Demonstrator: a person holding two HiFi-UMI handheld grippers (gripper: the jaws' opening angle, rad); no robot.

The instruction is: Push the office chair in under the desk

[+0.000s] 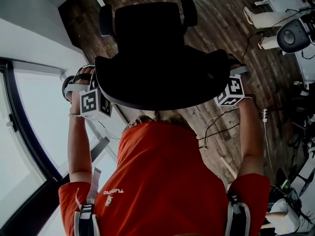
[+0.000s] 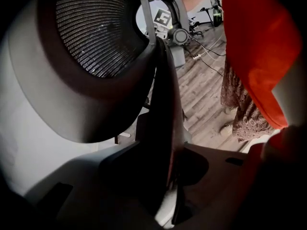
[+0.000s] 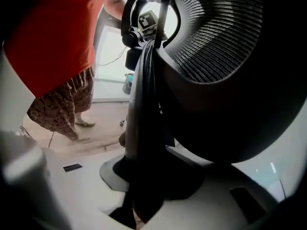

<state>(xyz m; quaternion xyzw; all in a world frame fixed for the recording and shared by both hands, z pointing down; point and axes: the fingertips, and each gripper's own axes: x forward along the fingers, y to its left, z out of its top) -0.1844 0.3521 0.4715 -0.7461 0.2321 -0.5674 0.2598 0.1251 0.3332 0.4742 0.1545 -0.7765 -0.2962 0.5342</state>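
I'm looking down on a dark wooden plank floor [image 1: 231,28]. The office chair [image 1: 147,43] stands on it close to the floor's left edge. Thin cables [image 1: 212,126] trail loosely over the boards to the right of the chair. A person's light shoes [image 1: 250,16] rest near the far right corner.
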